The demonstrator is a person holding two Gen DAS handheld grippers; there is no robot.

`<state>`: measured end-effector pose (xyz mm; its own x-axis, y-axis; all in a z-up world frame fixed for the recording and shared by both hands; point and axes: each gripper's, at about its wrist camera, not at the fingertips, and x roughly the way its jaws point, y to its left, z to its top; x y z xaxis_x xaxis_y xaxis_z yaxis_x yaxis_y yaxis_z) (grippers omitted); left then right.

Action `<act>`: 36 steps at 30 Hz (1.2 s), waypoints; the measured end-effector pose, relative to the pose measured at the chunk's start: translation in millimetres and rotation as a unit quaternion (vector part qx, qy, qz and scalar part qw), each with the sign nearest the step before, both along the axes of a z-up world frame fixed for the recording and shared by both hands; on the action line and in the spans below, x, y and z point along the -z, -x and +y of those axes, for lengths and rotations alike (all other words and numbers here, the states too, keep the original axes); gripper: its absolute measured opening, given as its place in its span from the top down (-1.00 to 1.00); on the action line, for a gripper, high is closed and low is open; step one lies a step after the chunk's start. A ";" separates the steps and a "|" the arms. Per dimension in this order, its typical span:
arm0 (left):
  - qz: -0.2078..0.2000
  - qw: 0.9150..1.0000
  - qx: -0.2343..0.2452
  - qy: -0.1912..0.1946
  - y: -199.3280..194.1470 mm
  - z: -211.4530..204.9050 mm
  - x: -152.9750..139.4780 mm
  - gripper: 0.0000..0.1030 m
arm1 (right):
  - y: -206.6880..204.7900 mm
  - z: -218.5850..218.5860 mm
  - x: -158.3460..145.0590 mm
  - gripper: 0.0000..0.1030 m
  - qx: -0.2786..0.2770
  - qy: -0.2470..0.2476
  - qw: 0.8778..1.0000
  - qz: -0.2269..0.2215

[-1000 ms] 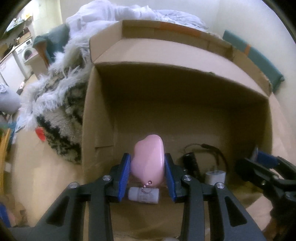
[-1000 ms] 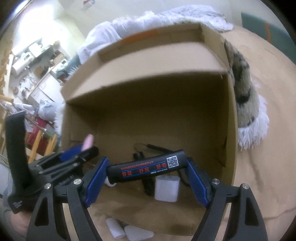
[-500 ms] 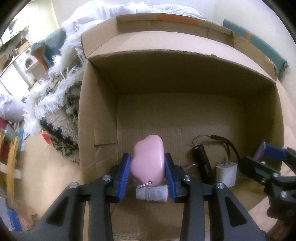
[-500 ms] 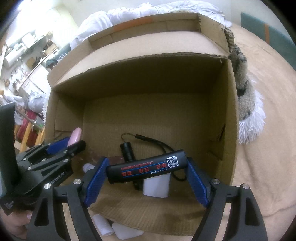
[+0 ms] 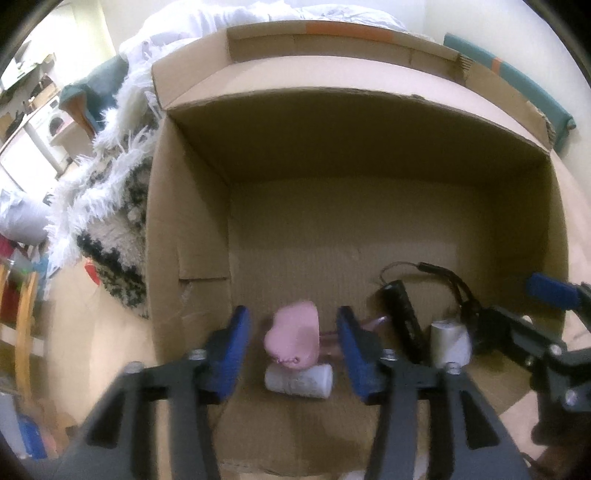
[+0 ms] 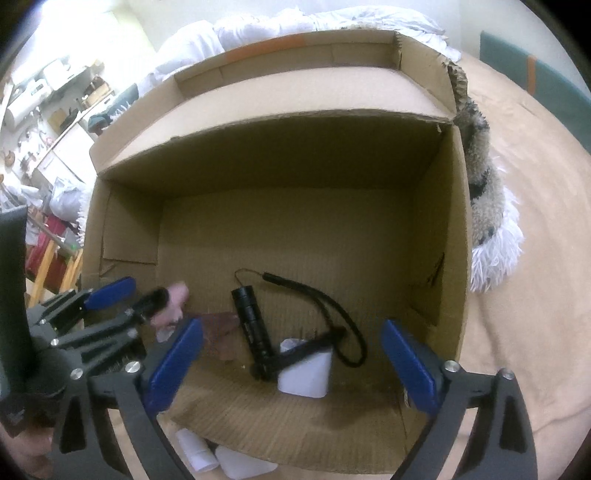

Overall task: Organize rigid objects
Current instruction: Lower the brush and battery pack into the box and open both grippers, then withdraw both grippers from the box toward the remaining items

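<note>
An open cardboard box (image 5: 192,221) (image 6: 125,236) fills both views. My left gripper (image 5: 293,347) is low over its near left corner and its jaws are opening. The pink rounded piece (image 5: 295,338) sits loose between the pads, touching neither, and rests on a white cylinder (image 5: 299,380). My right gripper (image 6: 291,365) is opening to its widest, with nothing between the pads. Below it, a black stick (image 6: 295,354) lies slanted across a white charger (image 6: 306,373) on the box floor. A black flashlight (image 6: 251,325) (image 5: 402,317) with a lanyard lies beside them.
A shaggy black-and-white rug (image 5: 110,206) (image 6: 487,206) lies against the box's sides. White bedding (image 6: 258,29) is heaped behind the box. Small white containers (image 6: 221,458) lie outside its near edge. A brownish item (image 6: 221,328) lies on the box floor near the flashlight.
The left jaws parted and let go of the pink piece, which sank onto the white cylinder. The right jaws widened and the black stick dropped onto the charger.
</note>
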<state>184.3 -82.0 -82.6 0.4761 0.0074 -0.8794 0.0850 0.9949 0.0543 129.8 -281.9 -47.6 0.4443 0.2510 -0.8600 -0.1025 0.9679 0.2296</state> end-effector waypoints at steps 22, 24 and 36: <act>0.001 0.999 -0.009 0.054 30.3 26.1 -41.4 -0.37 | 16.5 -13.4 -19.7 -1.00 0.021 -0.003 0.999 -0.028; -0.002 0.999 -0.009 0.050 39.4 29.4 -43.3 -0.37 | 21.3 -15.6 -19.6 -1.00 0.026 -0.002 0.999 -0.025; 0.026 0.996 -0.059 0.066 81.7 70.1 -32.0 -0.37 | 54.7 -17.0 -25.8 -1.00 0.026 0.015 0.999 -0.018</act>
<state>102.5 -11.9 -50.6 0.4325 -0.0567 -0.8999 -0.0342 0.9963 -0.0792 75.1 -298.8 -21.8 0.4870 0.2007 -0.8500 -0.0605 0.9787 0.1964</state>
